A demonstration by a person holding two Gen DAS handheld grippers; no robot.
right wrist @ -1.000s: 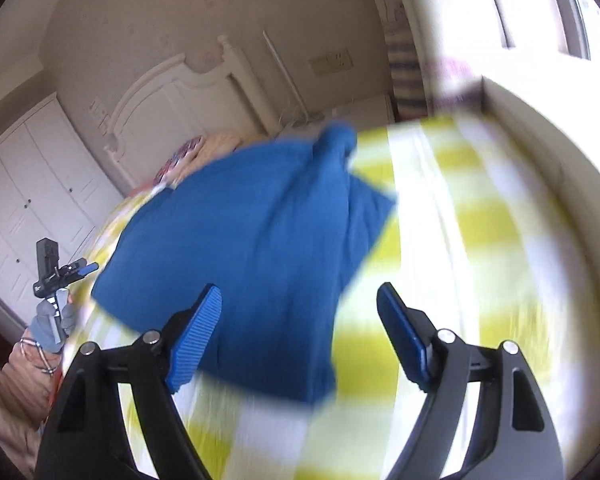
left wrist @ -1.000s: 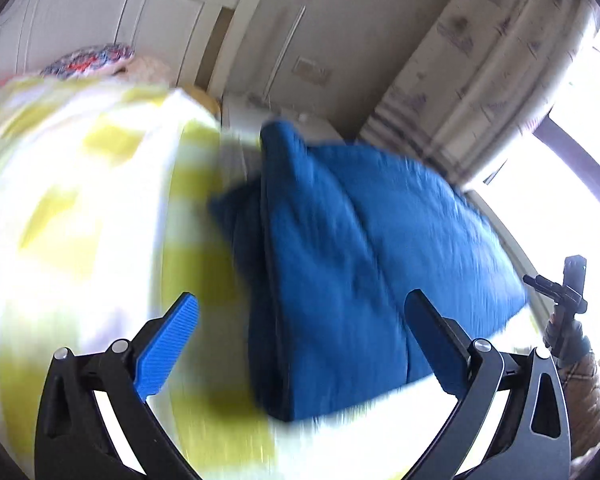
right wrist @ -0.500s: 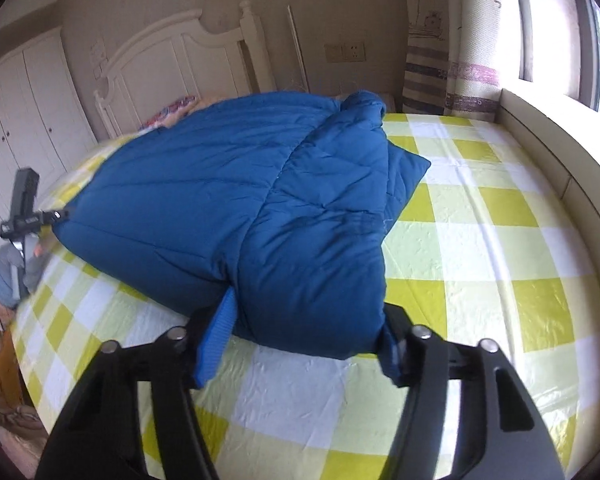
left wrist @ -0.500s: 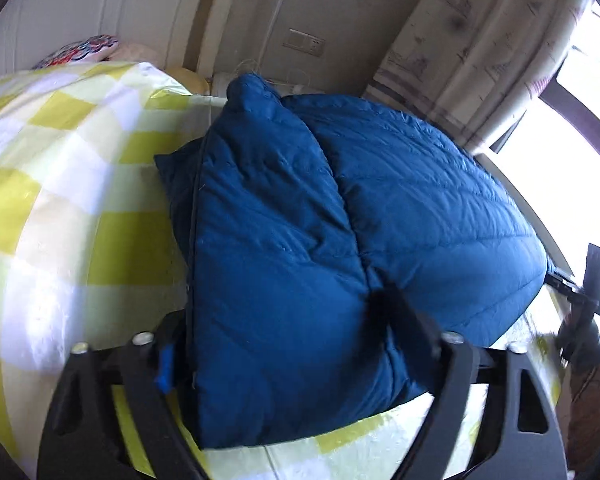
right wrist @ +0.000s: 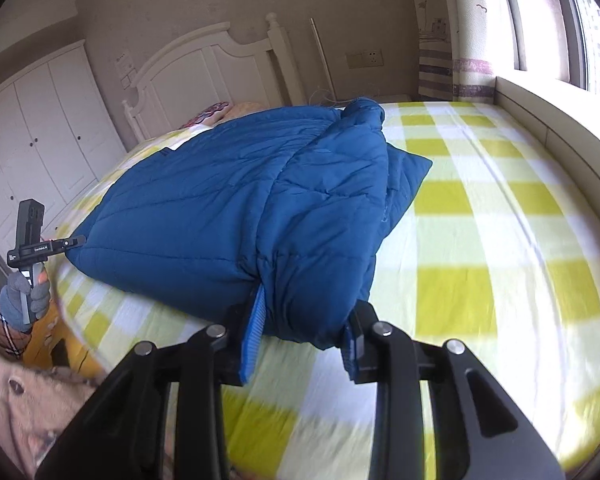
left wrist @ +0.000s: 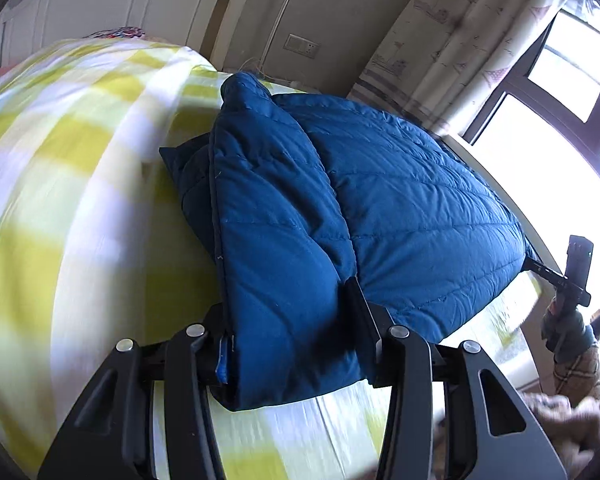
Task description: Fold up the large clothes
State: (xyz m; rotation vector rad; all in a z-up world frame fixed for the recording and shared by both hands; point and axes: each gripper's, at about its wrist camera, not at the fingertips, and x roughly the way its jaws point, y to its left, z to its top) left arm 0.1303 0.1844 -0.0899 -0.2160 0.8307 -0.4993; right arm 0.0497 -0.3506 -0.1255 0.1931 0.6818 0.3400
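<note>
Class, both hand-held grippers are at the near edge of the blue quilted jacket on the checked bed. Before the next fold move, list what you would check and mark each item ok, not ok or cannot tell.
1. Jacket lies on the checked bedsheet: ok.
2. Fabric sits between the jaws of the left hand-held gripper: ok; the jaws are closing on it.
3. Fabric sits between the jaws of the right hand-held gripper: ok; the jaws are closing on it.
4. Both grips are on the near hem, at opposite corners: ok.
5. Grips firm enough to lift: cannot tell.
6. Bed surface beyond the jacket free for the fold: ok on the window side; the far side is hidden.
</note>
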